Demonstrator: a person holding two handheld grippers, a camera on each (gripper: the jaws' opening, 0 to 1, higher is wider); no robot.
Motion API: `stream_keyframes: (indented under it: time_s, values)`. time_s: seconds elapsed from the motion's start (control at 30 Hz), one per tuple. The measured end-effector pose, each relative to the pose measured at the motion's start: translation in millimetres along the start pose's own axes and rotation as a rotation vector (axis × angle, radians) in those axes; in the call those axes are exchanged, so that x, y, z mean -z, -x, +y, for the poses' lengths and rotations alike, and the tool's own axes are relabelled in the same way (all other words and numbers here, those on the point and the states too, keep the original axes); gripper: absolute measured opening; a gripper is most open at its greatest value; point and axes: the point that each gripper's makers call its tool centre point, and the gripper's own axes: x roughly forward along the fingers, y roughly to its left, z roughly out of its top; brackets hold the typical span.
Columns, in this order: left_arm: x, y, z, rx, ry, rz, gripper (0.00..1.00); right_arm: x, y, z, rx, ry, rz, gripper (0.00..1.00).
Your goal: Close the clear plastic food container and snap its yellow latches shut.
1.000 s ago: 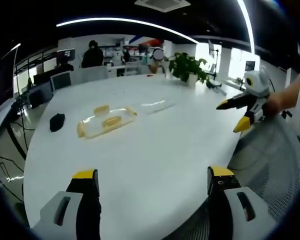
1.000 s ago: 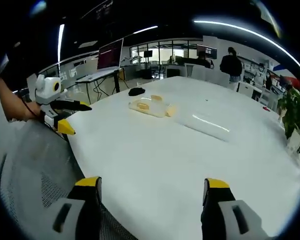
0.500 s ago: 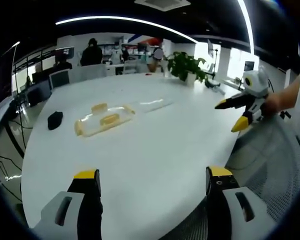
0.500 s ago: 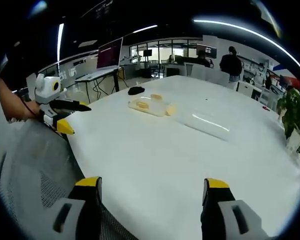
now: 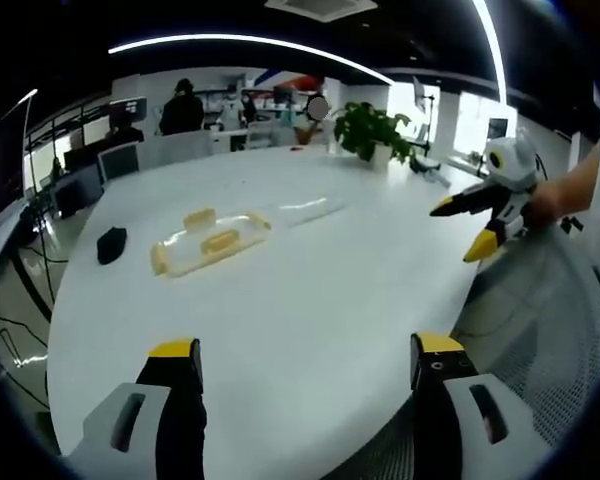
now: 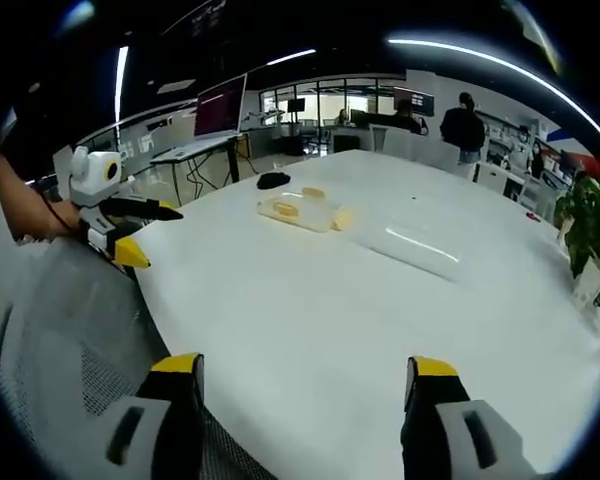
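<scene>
Now we see the clear container (image 5: 208, 240) far out on the white tabletop (image 5: 310, 290) | well apart from left tool (image 5: 305, 365) and right tool (image 6: 305, 375) | both tools spread, gripping nothing

A broad, rounded white tabletop (image 5: 310, 290) is carrying a few things. A clear plastic food container with yellow latches (image 5: 206, 240) is lying toward its far side, with a clear plastic lid (image 5: 310, 209) resting flat just beside it. A small black rounded object (image 5: 111, 244) is sitting near the tabletop's edge, close to the container. A leafy green potted plant (image 5: 373, 133) is standing at the far end.
</scene>
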Motion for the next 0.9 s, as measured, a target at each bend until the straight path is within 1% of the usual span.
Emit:
stream_keyframes:
  time_s: [0.23, 0.47, 0.67, 0.9]
  values:
    - [0.2, -0.1, -1.1, 0.009, 0.003, 0.001, 0.84, -1.2, 0.0, -2.5, 0.010, -0.009, -0.008, 0.82]
    - [0.6, -0.6, -1.5, 0.013, 0.001, 0.001, 0.83, -4.6, 0.7, -0.3, 0.001, -0.009, -0.022, 0.82]
    - [1.8, -1.3, -4.2, 0.024, -0.008, 0.010, 0.83, -4.0, 0.2, 0.7, 0.001, 0.008, -0.017, 0.82]
    - [2.5, -1.4, -5.1, 0.027, -0.010, 0.016, 0.83, -4.3, 0.6, -0.1, 0.002, 0.000, -0.021, 0.81]
